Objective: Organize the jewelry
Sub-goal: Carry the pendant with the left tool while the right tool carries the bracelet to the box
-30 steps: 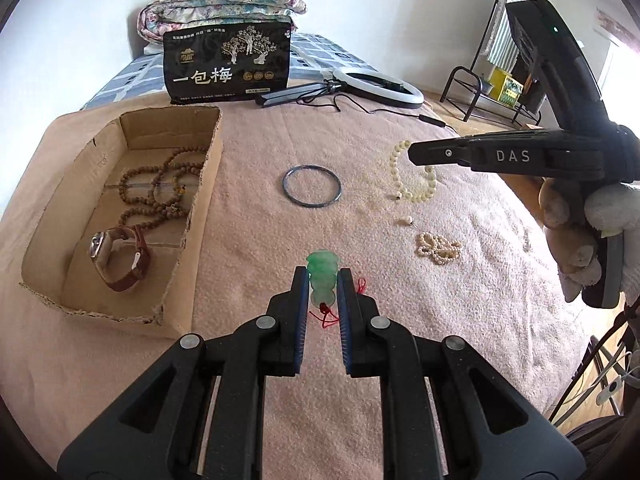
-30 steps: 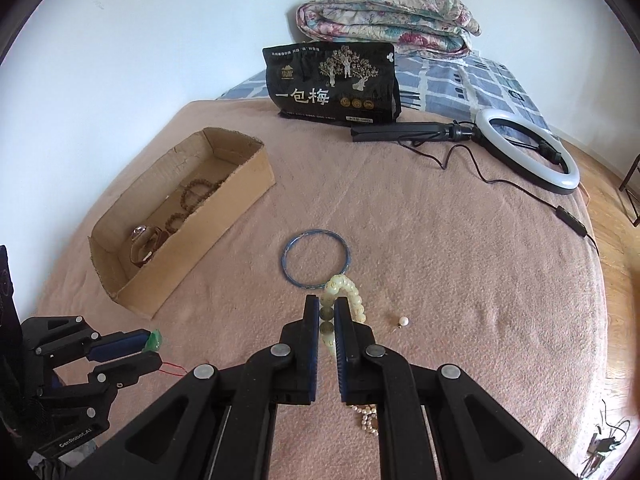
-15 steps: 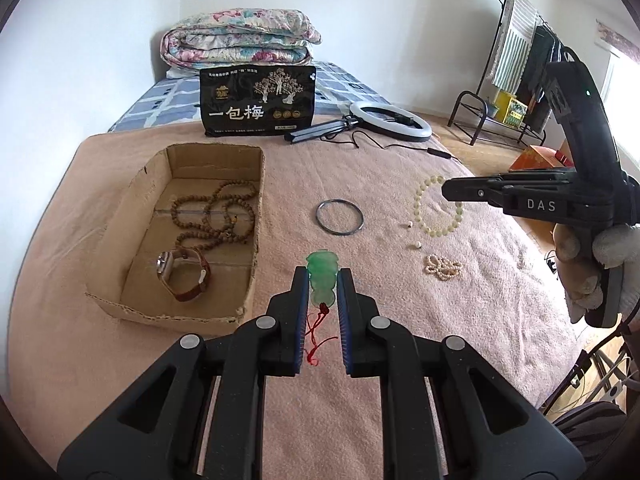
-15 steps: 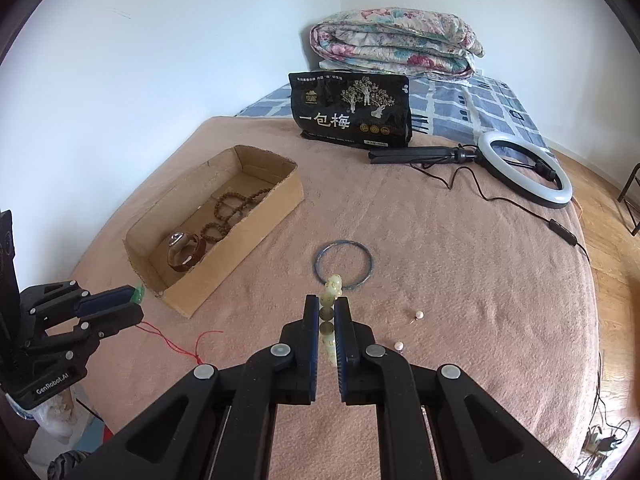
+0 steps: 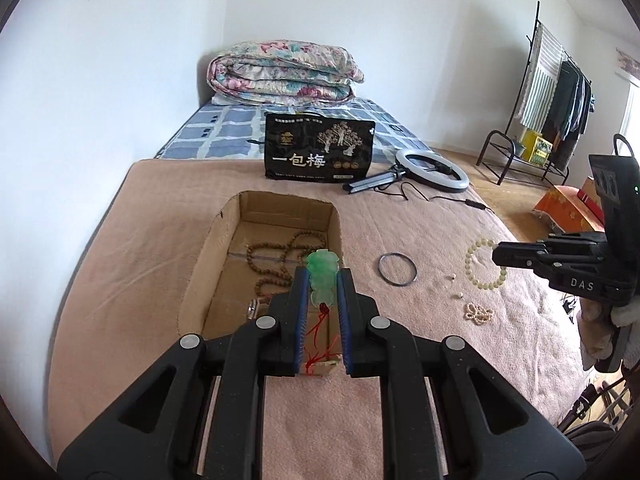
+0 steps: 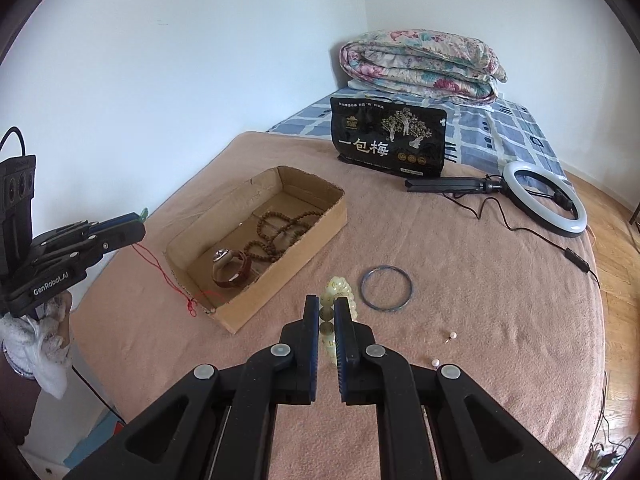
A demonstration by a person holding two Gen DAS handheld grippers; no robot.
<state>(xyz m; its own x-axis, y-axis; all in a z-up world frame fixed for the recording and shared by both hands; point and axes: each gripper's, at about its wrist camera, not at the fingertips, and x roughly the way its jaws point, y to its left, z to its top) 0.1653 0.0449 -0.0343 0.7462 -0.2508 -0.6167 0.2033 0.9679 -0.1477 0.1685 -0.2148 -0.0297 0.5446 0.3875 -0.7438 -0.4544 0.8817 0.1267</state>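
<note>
My left gripper (image 5: 322, 276) is shut on a green jade pendant (image 5: 322, 276) whose red cord (image 5: 316, 336) hangs down, held above the near end of the cardboard box (image 5: 196, 280). The box holds a brown bead necklace (image 6: 280, 228) and a brown-strap watch (image 6: 232, 268). My right gripper (image 6: 327, 312) is shut on a pale bead bracelet (image 6: 340, 292), lifted above the blanket right of the box; the bracelet also shows in the left wrist view (image 5: 484, 264). A dark bangle (image 6: 386, 289), a small pearl bracelet (image 5: 478, 312) and two loose pearls (image 6: 453, 335) lie on the blanket.
A black snack bag (image 6: 388, 142) stands behind the box. A ring light with tripod and cable (image 6: 544, 200) lies at the back right. A folded quilt (image 6: 420, 66) sits on the bed. A clothes rack (image 5: 548, 92) stands on the floor to the right.
Both grippers rose and drew back. My left gripper carried the jade pendant leftward to over the box's near end. My right gripper lifted the pale bead bracelet off the blanket.
</note>
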